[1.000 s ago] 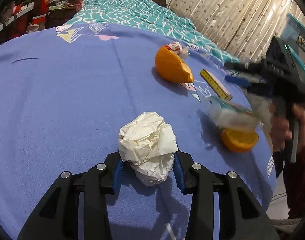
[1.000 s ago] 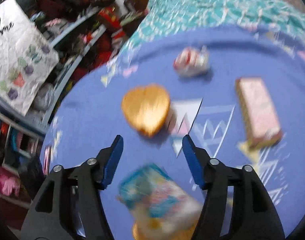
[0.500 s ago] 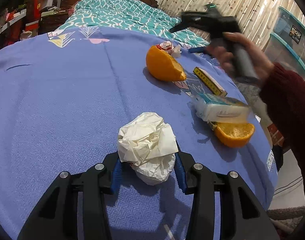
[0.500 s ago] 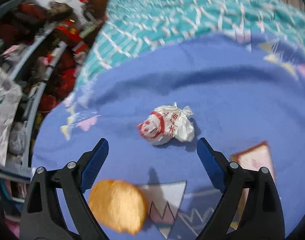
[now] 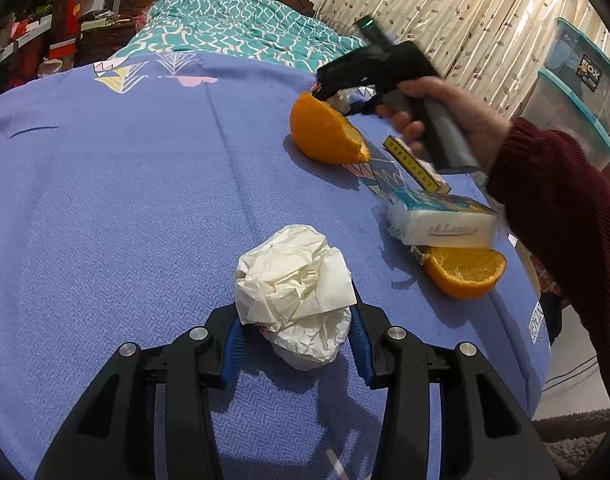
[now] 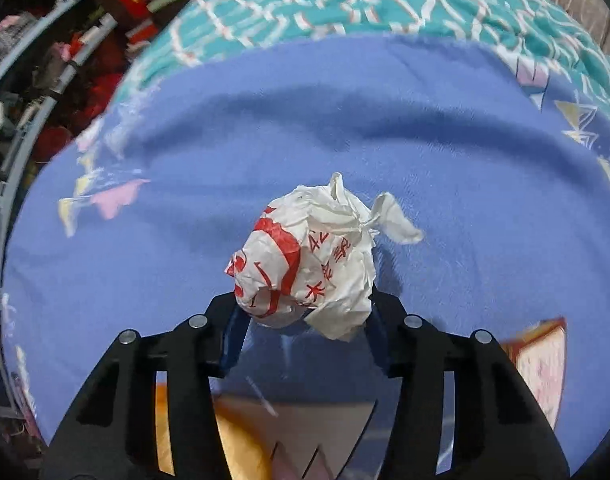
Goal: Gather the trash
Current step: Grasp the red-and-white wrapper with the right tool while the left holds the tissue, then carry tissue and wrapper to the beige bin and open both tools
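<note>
Blue-violet cloth, a woven bedspread [image 5: 125, 208], covers the whole bed, with a teal patterned quilt [image 5: 241, 32] bunched up at the far end. On it the left gripper [image 5: 295, 340] pinches a crumpled ball of cream-white paper [image 5: 293, 292]; its blue pads [image 5: 231, 344] press into the lower part of the wad from both sides, and the wad rests on the cloth. Further back, a hand [image 5: 449, 120] in a dark red sleeve [image 5: 561, 216] holds the right gripper [image 6: 303, 320], tilted steeply down behind a piece of orange peel [image 5: 325, 132] lying dome side up. Its jaws have just been closing, and from its own camera a scrunched white wrapper with red printing [image 6: 309, 260] sits between the tips, both pads hard against its sides; the wrapper lies on the bedspread. Near the bed's right edge sit a narrow yellow box [image 5: 417, 166], a white and blue tissue pack [image 5: 441, 224] and, tucked under the pack's near end, a second orange peel [image 5: 465, 276] with its hollow facing up. Beyond the bed hang beige leaf-print curtains [image 5: 445, 12], with stacked clear storage bins [image 5: 577, 96] at the right.
</note>
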A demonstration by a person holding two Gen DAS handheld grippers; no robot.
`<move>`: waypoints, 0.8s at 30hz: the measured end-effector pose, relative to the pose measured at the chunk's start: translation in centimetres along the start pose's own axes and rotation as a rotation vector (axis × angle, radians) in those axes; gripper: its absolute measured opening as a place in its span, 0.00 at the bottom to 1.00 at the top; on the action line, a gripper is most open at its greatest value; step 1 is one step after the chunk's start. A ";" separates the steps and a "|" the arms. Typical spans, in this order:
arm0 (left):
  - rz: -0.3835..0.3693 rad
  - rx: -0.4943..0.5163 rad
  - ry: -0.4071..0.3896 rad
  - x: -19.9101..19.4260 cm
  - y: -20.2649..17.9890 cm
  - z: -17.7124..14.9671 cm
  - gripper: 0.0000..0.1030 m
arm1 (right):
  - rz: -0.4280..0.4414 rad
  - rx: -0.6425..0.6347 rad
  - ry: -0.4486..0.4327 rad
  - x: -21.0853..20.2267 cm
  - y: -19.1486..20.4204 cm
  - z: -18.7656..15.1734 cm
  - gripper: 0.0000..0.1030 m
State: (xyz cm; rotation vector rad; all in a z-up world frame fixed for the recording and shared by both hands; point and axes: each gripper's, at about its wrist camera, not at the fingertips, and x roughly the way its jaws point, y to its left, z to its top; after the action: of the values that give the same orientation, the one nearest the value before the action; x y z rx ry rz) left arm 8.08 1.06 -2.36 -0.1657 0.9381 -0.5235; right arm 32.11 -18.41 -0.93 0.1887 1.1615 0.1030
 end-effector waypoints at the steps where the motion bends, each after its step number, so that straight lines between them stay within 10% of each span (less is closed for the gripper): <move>1: 0.003 0.002 -0.001 0.0 -0.1 0.0 0.41 | 0.000 0.000 0.000 0.0 0.0 0.0 0.51; 12: 0.015 0.001 -0.003 -0.2 -0.1 -0.2 0.44 | 0.284 -0.257 -0.196 -15.8 5.5 -13.0 0.51; 18: 0.002 0.003 -0.001 -0.1 -0.1 -0.1 0.52 | 0.191 -0.317 -0.163 -15.2 4.6 -27.2 0.51; 24: -0.003 0.004 0.008 -0.4 -0.7 -0.4 0.33 | 0.079 -0.243 -0.175 -14.2 1.6 -32.3 0.51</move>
State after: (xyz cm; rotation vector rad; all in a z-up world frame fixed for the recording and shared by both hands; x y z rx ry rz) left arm 7.34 0.65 -2.01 -0.1615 0.9442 -0.5297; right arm -3.18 -16.30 -0.27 0.0271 0.9583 0.2900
